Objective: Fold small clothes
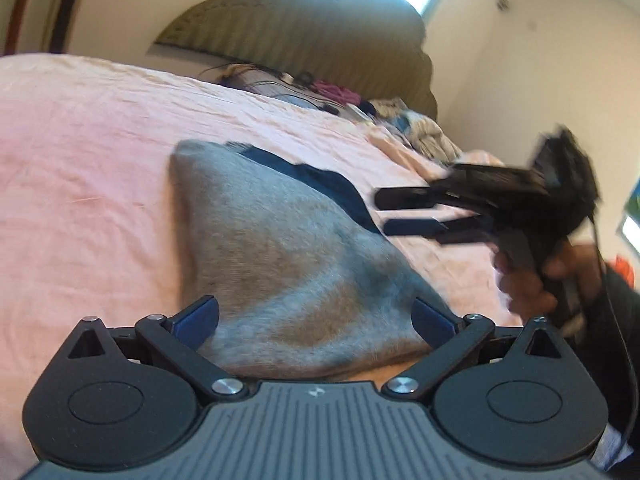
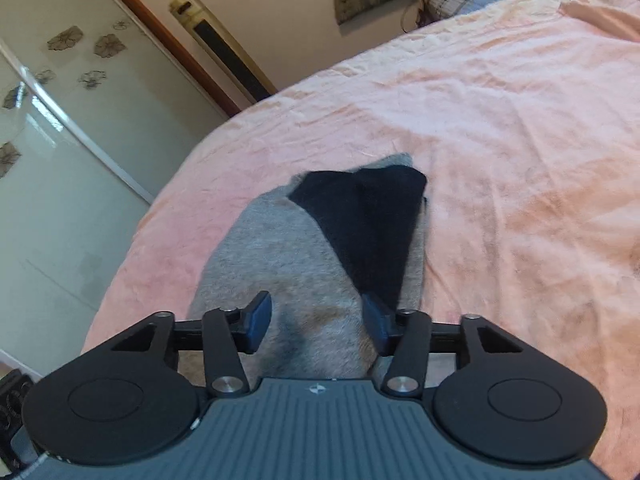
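A grey garment point(image 1: 280, 248) with a dark navy band point(image 2: 360, 224) is lying flat on the pink bedsheet point(image 1: 80, 160). The left gripper point(image 1: 316, 320) is hovering over its near edge with fingers spread wide, grasping nothing. The right gripper point(image 2: 316, 320) is also standing released above the cloth; in the left view it point(image 1: 404, 212) is showing blurred beside the navy band. Clutter point(image 1: 400, 120) is sitting near the headboard point(image 1: 320, 40).
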`<action>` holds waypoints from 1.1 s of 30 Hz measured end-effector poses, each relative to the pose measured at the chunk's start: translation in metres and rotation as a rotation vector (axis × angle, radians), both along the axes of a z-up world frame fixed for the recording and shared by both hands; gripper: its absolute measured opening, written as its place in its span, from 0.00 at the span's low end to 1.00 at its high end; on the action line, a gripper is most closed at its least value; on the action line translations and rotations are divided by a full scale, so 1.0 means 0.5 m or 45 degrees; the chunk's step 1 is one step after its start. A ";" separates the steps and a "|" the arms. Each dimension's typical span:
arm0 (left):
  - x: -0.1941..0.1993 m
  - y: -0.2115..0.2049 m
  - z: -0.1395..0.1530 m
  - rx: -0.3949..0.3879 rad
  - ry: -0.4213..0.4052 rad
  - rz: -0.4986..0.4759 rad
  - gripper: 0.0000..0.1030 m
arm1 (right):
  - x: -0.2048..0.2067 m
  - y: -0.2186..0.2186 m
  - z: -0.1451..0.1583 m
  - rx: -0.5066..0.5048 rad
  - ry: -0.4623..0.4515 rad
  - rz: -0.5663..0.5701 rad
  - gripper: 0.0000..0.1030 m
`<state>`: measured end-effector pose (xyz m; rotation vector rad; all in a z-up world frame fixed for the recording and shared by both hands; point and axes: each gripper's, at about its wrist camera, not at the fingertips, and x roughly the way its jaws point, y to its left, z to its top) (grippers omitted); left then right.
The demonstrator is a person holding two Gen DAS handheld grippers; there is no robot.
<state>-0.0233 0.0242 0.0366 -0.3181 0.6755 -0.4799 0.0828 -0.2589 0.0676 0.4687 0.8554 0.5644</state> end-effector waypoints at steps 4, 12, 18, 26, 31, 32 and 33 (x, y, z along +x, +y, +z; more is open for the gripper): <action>0.026 0.006 -0.025 -0.019 0.091 0.018 1.00 | -0.028 0.018 -0.031 0.036 0.066 0.099 0.75; 0.009 0.042 -0.026 -0.115 0.160 0.090 1.00 | -0.078 -0.033 -0.020 0.091 0.062 -0.006 0.68; 0.055 0.101 -0.070 -0.470 0.401 0.137 1.00 | -0.113 -0.090 -0.037 0.074 0.152 -0.074 0.75; 0.110 0.076 -0.112 -0.524 0.572 0.078 0.35 | -0.114 -0.080 -0.089 0.163 0.267 -0.002 0.61; 0.098 0.071 -0.094 -0.443 0.541 0.082 0.15 | -0.112 -0.076 -0.084 0.061 0.270 0.059 0.22; 0.092 0.070 -0.083 -0.423 0.519 0.068 0.15 | -0.115 -0.079 -0.076 0.045 0.249 0.064 0.20; 0.085 0.068 -0.073 -0.399 0.494 0.052 0.14 | -0.117 -0.083 -0.068 0.036 0.232 0.060 0.19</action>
